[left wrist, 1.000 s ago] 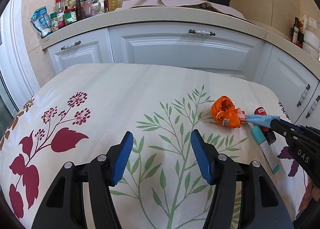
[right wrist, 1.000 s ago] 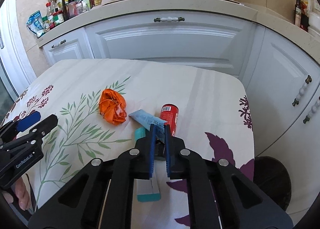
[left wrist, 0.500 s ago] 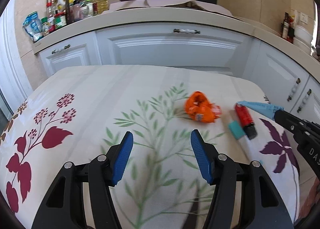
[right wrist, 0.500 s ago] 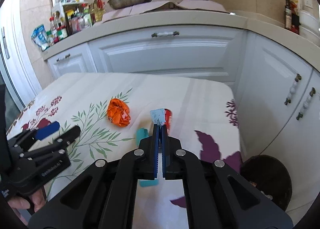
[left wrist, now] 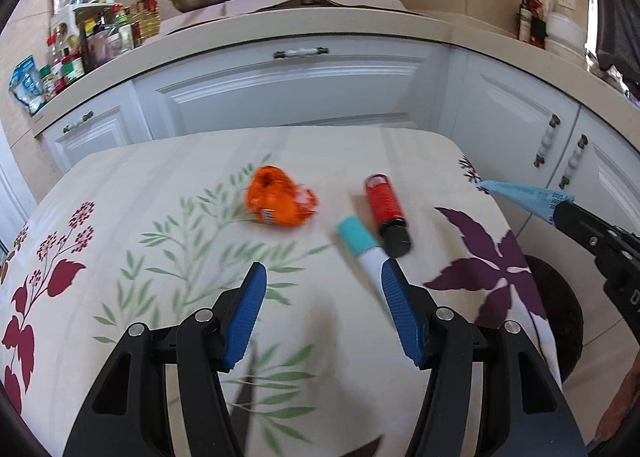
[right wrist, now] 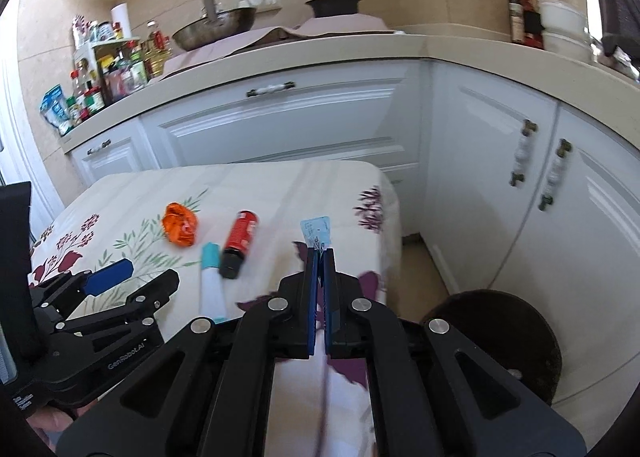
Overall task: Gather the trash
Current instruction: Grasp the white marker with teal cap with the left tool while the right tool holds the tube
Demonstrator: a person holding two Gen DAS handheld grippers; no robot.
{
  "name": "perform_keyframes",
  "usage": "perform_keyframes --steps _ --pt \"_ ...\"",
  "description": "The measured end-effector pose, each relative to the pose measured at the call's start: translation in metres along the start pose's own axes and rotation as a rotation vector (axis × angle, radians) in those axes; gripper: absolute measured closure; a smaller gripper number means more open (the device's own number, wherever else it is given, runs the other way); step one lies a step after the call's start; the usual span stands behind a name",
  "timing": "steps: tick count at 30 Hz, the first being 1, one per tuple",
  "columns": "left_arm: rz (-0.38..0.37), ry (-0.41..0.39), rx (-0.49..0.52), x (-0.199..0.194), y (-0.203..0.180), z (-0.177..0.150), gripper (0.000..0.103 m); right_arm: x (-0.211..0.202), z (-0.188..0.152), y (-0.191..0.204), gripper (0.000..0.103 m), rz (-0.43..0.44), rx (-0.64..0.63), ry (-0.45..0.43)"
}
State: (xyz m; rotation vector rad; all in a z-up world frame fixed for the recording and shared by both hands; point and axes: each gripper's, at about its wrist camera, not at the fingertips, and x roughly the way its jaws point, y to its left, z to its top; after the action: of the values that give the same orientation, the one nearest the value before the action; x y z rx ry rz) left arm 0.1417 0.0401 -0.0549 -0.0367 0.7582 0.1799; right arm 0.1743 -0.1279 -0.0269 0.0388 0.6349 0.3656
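Right gripper [right wrist: 320, 257] is pressed together on a blue wrapper [right wrist: 317, 231], held above the table [left wrist: 168, 161] edge, with a dark bin [right wrist: 492, 337] on the floor beside it; disposal judged pending. Left gripper [left wrist: 322, 281] is spread and empty. On the table beyond it lie a teal-capped tube [left wrist: 362, 247], a red bottle [left wrist: 386, 209] touching it, and an orange wrapper [left wrist: 280, 201] farther left. Three items uncollected.
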Motion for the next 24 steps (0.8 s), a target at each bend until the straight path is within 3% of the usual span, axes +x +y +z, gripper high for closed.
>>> perform_keyframes --steps 12,13,14,16,18,21,24 --pt "-0.009 0.114 0.004 0.027 -0.023 0.000 0.045 -0.013 -0.011 -0.033 0.100 -0.006 0.049 -0.027" --pt "-0.016 0.123 0.006 0.028 -0.023 0.000 0.049 -0.013 -0.011 -0.033 0.100 -0.006 0.050 -0.028" --pt "-0.023 0.131 0.007 0.030 -0.023 0.000 0.062 -0.013 -0.011 -0.034 0.100 -0.005 0.052 -0.030" --pt "-0.031 0.133 0.007 0.029 -0.023 0.000 0.071 -0.013 -0.011 -0.035 0.100 -0.005 0.054 -0.031" --pt "-0.041 0.131 0.009 0.028 -0.023 0.000 0.086 -0.013 -0.011 -0.035 0.100 -0.004 0.056 -0.033" --pt "-0.055 0.130 -0.005 0.027 -0.020 0.000 0.098 -0.013 -0.011 -0.036 0.100 -0.002 0.057 -0.035" --pt "-0.068 0.128 -0.017 0.026 -0.015 -0.002 0.099 -0.013 -0.011 -0.036 0.100 -0.002 0.057 -0.035"
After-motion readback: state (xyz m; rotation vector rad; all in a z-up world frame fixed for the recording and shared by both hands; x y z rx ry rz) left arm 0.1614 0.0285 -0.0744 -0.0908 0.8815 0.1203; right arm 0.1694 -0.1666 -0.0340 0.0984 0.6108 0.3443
